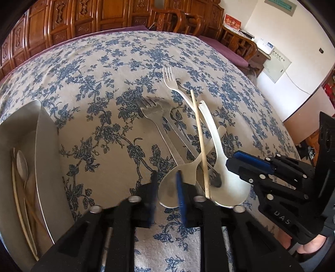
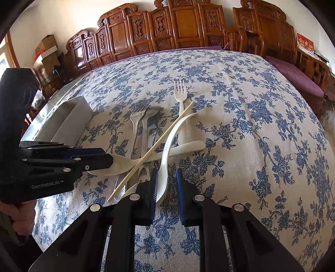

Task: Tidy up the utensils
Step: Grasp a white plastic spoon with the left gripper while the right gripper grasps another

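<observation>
Left wrist: floral tablecloth (image 1: 117, 69), carved wooden screen (image 1: 62, 18)

Home: carved wooden screen (image 2: 167, 27), floral tablecloth (image 2: 251, 125)

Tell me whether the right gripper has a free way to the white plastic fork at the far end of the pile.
Probably not directly. The white plastic fork has bare tines, but its handle runs under the chopstick and the white spoon between the right gripper fingers. Reaching over the pile might work.
</observation>
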Available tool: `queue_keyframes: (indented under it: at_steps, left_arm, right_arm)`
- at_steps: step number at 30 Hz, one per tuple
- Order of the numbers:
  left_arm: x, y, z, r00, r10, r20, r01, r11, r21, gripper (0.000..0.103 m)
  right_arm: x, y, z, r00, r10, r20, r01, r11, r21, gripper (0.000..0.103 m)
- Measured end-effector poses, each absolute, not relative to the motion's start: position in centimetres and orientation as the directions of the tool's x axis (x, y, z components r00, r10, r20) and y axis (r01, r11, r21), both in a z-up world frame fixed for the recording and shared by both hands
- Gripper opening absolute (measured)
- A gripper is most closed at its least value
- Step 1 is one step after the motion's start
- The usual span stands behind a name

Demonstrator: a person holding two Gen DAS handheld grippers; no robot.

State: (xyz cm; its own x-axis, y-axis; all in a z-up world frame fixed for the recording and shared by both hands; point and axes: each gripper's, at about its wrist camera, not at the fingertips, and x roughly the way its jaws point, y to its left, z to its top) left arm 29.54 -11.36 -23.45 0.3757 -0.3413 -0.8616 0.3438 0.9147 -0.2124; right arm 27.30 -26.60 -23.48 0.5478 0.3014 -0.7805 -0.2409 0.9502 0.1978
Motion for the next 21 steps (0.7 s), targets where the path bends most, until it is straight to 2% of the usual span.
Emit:
queue_keyframes:
  at_steps: [4,11,21]
  left_arm:
    - [28.9,-11.2,-22.6,0.404,-0.356,-0.842,0.353,0.91,-0.216,0.003]
    - [27.3,-11.5,-20.1,0.51,-0.307,-0.803,0.374,0.92,-0.114,0.003]
    - [25.9,-10.2,-16.9,0.608,-0.279,-0.743,0.363,0.93,-0.052,0.003]
  right_arm:
    - [27.3,-26.3,-23.7,0.546,0.291,-0.786,-0.246,0.952,0.182,0.019]
    - [27.5,-26.3,-24.1,0.543,0.279,-0.792,-0.238,0.956,0.173,0.019]
    - [27.9,-26.4,-24.4,0.541,0.275,-0.795,-0.23,0.957,0.175,0.019]
